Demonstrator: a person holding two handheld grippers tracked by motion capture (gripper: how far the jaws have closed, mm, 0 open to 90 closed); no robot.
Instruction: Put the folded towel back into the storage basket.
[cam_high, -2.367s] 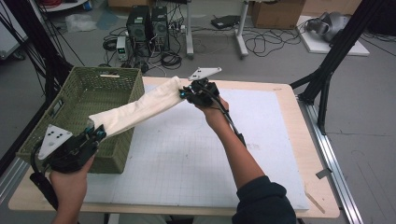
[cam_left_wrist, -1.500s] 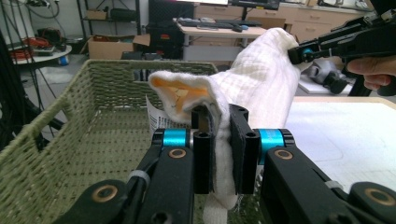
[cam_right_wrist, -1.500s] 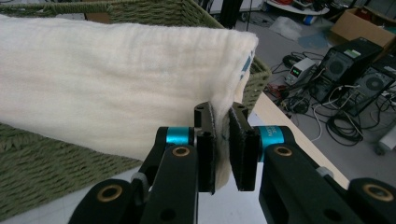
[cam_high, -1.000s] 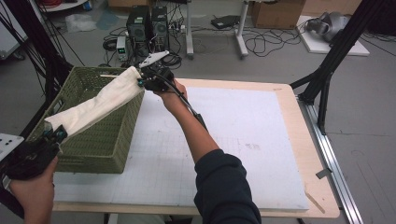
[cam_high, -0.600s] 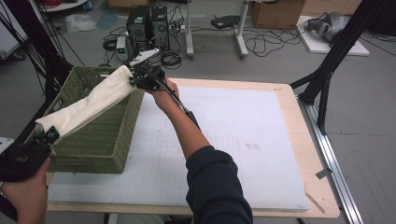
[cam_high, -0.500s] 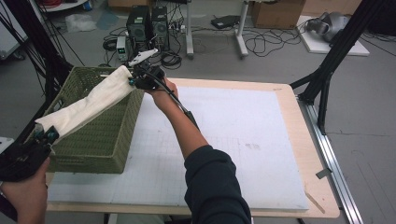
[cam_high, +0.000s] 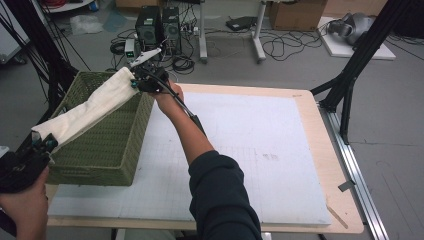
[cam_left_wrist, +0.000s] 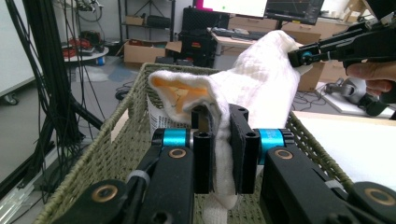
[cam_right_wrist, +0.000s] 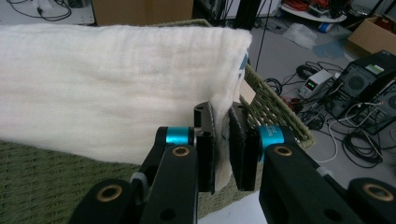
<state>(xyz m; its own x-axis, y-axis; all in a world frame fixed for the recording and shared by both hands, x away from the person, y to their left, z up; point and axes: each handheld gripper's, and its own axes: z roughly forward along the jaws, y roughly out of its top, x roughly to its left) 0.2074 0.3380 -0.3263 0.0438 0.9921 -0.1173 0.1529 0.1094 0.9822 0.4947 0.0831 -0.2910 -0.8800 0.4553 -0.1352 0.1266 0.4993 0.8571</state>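
Observation:
A folded cream towel hangs stretched in the air over a green woven basket at the table's left. My left gripper is shut on the towel's near end, low at the left by the basket's front corner. In the left gripper view the cloth is pinched between my jaws. My right gripper is shut on the far end, above the basket's back right corner. Its own view has the towel clamped at the edge between the jaws, with the basket wall below.
A white mat covers the wooden table. Behind the table are computer towers, cables and cardboard boxes on the floor. Black stand legs rise at the right, a dark frame with cables at the left.
Both hands have carried the stretched towel leftward, from over the mat and basket edge to above the basket. In the last half second the right gripper shifted only slightly.

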